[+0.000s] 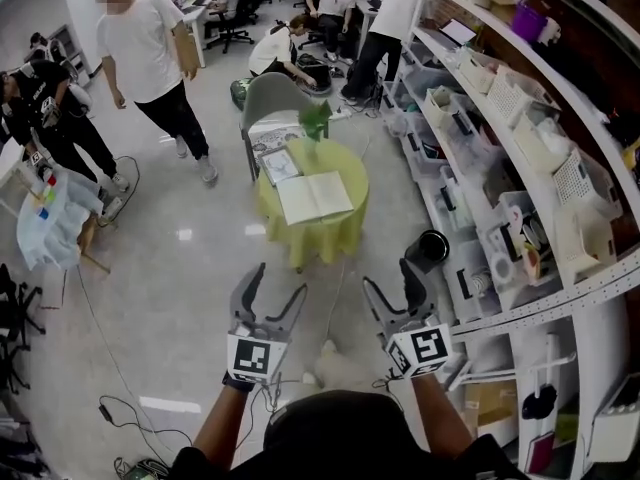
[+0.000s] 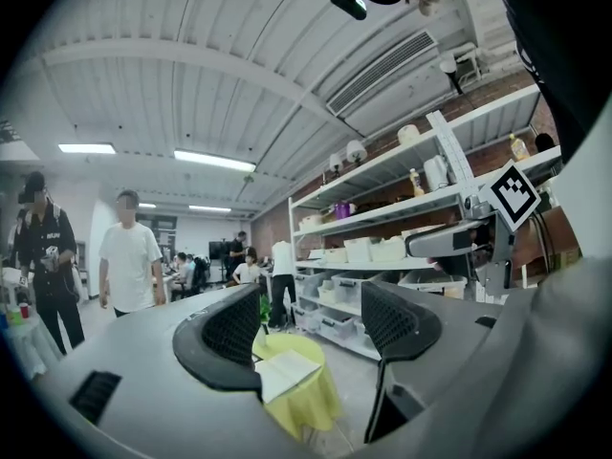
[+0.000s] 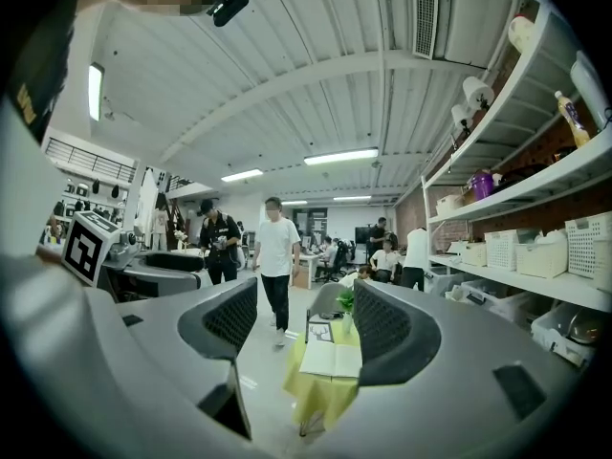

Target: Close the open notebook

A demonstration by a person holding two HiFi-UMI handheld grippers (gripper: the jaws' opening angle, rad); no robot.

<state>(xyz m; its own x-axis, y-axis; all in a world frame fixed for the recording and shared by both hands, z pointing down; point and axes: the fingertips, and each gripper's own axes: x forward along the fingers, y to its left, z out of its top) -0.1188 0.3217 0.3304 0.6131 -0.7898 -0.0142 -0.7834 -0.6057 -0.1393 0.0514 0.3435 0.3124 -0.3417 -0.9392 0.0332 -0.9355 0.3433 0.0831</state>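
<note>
Round table [image 1: 352,168] stands mid-floor. Open notebook [image 1: 314,197] lies flat on it, toward the front edge. Framed picture [image 1: 279,165] lies just behind-left of the notebook, by the table's left edge. Potted plant [image 1: 315,120] sits at the back edge. Chair [image 1: 268,93] is right behind the table. Shelving [image 1: 520,148] runs along the right. Walking person [image 1: 150,58] is behind-left, well apart. Left gripper [image 1: 280,278] and right gripper [image 1: 388,273] are side by side before the table, well apart from it.
</note>
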